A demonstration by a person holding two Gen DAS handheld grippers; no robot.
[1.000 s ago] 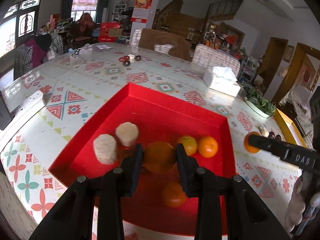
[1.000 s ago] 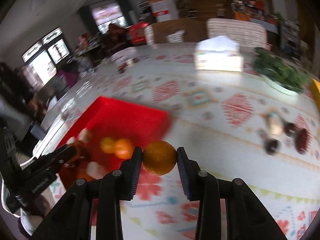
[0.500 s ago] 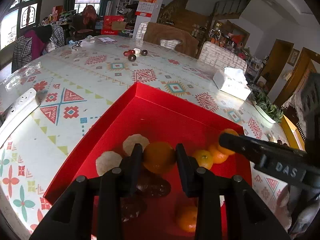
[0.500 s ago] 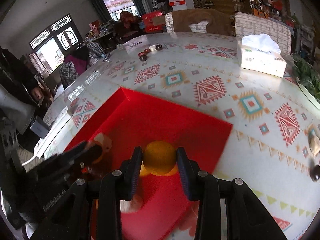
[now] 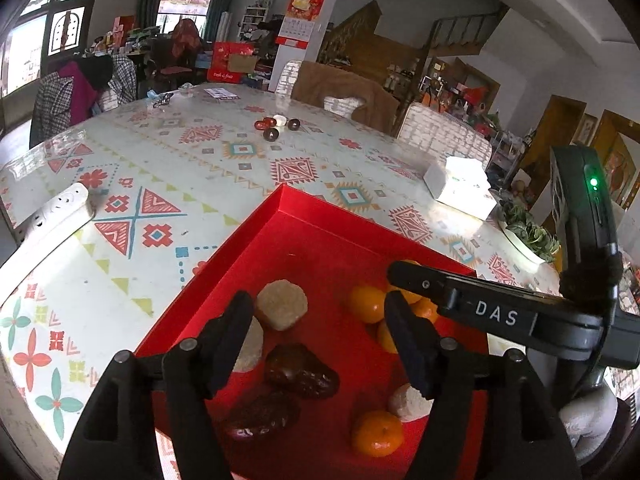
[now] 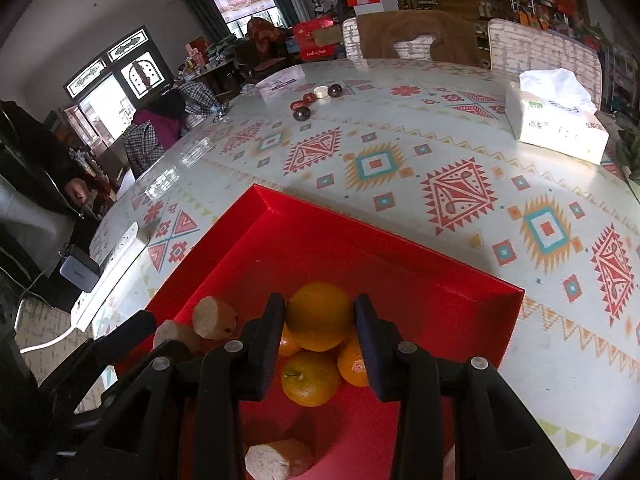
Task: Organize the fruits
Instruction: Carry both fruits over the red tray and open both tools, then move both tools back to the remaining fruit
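**A:** What was nearest, and what were the grippers doing?

**B:** The right black two-finger gripper (image 6: 320, 320) pinched a round orange citrus fruit (image 6: 319, 314) between its fingers, hovering over a cluster of smaller oranges (image 6: 310, 378) inside the shallow red cardboard tray (image 6: 440, 276). Judging by that position, it was about to set the fruit among its own kind. The left black gripper (image 5: 320, 336) had its fingers spread wide with nothing between them, over the tray.

**A:** What did the tray contain?

**B:** Dark brown wrinkled dates (image 5: 300, 370), pale beige round cakes (image 5: 282, 310) and oranges, loosely grouped by type.

**A:** And farther away?

**B:** The patterned white tablecloth (image 6: 380, 164) carried a white tissue pack (image 6: 556, 120). Well beyond, a few small dark fruits (image 6: 316, 98) waited, likely not yet sorted.
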